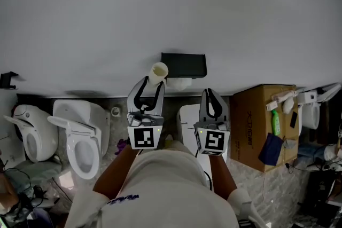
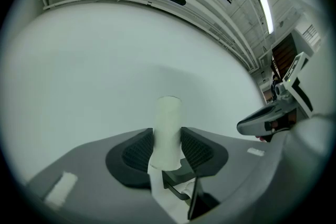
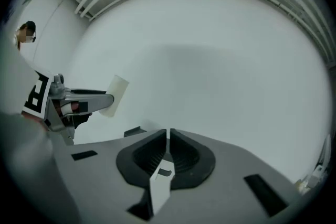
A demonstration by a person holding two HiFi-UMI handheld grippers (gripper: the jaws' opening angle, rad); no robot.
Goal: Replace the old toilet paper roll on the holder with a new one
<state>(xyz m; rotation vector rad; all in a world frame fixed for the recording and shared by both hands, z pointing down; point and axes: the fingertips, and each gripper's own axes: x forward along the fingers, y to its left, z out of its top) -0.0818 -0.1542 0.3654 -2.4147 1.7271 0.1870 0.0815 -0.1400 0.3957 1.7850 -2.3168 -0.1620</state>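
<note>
- cardboard tube (image 1: 158,71): bare toilet roll core, pale cream/off-white, hollow open end visible in the head view, no paper left on it
- in the left gripper view the cardboard tube (image 2: 168,128) stands up between the two dark ribbed pads and sticks out past the tips
- left hand-held gripper (image 1: 153,85): clamped on the cardboard tube, pads pressing it from both sides, lower end of the tube sits down in the jaw throat
- tube held up in front of the white wall (image 1: 160,8), its top end just left of the holder (image 1: 184,64)
- holder: black box on the wall, just ahead of and between the two gripper tips; a white part (image 1: 179,83) hangs just below it, can't tell what it is
- right hand-held gripper (image 1: 210,94): clenched, pads together, nothing between them; right gripper view shows only a thin slit
- right hand-held gripper (image 3: 168,147) is beside the left one, tube off to its left (image 3: 116,94), not touching
- toilet (image 1: 80,136) left of and below the left hand-held gripper; cardboard box (image 1: 262,125) right of the right one
</note>
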